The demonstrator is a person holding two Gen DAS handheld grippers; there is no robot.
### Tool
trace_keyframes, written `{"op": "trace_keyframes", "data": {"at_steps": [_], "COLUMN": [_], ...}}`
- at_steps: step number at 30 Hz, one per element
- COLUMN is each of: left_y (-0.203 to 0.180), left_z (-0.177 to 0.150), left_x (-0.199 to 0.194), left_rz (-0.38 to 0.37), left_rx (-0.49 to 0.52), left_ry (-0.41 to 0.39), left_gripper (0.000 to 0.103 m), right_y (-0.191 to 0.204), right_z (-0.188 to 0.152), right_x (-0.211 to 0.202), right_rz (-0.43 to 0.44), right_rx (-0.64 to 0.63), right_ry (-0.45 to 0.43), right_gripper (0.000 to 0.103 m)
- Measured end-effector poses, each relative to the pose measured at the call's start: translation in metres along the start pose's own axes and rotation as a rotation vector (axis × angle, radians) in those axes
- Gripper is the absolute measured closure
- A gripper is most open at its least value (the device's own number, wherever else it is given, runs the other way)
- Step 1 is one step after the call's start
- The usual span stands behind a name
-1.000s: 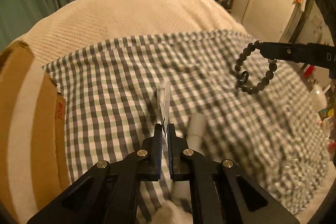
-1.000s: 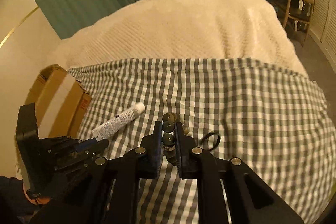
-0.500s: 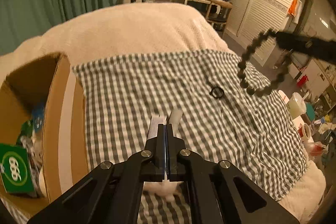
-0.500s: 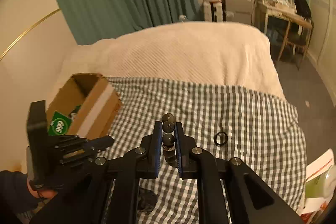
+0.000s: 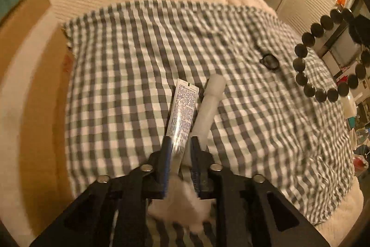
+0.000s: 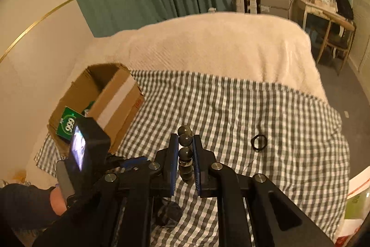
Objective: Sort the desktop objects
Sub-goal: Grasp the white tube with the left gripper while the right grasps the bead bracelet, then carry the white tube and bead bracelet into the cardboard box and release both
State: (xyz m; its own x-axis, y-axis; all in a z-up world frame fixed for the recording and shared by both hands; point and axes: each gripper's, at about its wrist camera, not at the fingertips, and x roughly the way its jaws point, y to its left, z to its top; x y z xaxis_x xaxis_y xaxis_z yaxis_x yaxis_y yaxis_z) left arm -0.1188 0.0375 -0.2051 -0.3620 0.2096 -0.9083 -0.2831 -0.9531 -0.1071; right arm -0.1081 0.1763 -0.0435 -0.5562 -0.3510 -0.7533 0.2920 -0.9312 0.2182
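Note:
My left gripper (image 5: 180, 142) is shut on the flat crimped end of a white tube (image 5: 182, 112), held above the checked cloth (image 5: 129, 75). A white capped tube (image 5: 209, 108) lies on the cloth just right of it. My right gripper (image 6: 185, 142) is shut on a dark bead bracelet (image 6: 185, 149), which hangs in the air at the right of the left wrist view (image 5: 323, 57). An open cardboard box (image 6: 104, 101) stands at the cloth's left edge, also at the left of the left wrist view (image 5: 27, 85). The left gripper's body (image 6: 85, 149) shows beside the box.
A small black ring (image 6: 259, 142) lies on the cloth, also seen in the left wrist view (image 5: 269, 61). A green packet (image 6: 68, 126) sits in the box. A cream blanket (image 6: 208, 43) covers the bed beyond. A dark soft item (image 6: 168, 212) lies under my right gripper.
The left gripper has dipped lower and closer to the cloth with the tube in it. The right gripper has risen a little with the bracelet.

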Motion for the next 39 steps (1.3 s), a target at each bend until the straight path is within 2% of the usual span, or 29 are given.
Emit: {"op": "trace_keyframes", "data": {"at_steps": [4,8,10,11,13,18,24,29,35,39], "left_y": [0.005,0.012,0.009,0.006,0.001,0.001,0.004,0.024,0.074,0.115], "left_z": [0.008,0.01,0.009,0.007,0.005,0.005,0.015,0.036,0.052,0.052], "left_x": [0.028,0.038,0.037,0.037,0.033,0.01,-0.062,-0.143,-0.24,-0.279], "left_rz": [0.02,-0.018,-0.046,-0.062,-0.049,-0.069,-0.086,-0.034,0.047,0.095], "left_rx": [0.004,-0.014,0.014,0.042,0.072,0.036,0.011,0.016,-0.069,-0.176], "left_ry": [0.017,0.015,0.013,0.019,0.006,-0.02,-0.128,-0.229,-0.34,-0.357], "left_gripper": [0.06,0.059,0.079,0.081,0.082,0.084,0.084,0.084,0.084,0.084], "right_y": [-0.02,-0.036,-0.042,-0.045,-0.048,-0.039,-0.01,0.038,0.116,0.164], "right_z": [-0.004,-0.004,-0.004,-0.003,-0.003,-0.001,0.011,0.032,0.061,0.079], "right_x": [0.033,0.056,0.067,0.07,0.076,0.07,0.036,-0.008,-0.045,-0.058], "right_rz": [0.019,0.023,0.026,0.024,0.024,0.016,0.004,0.021,0.061,0.085], "right_rx": [0.034,0.049,0.063,0.068,0.075,0.061,0.013,-0.034,-0.087,-0.098], "right_ry": [0.044,0.067,0.078,0.082,0.09,0.088,0.051,-0.02,-0.09,-0.166], "right_gripper": [0.092,0.092,0.092,0.092,0.092,0.092,0.092,0.092,0.092,0.092]}}
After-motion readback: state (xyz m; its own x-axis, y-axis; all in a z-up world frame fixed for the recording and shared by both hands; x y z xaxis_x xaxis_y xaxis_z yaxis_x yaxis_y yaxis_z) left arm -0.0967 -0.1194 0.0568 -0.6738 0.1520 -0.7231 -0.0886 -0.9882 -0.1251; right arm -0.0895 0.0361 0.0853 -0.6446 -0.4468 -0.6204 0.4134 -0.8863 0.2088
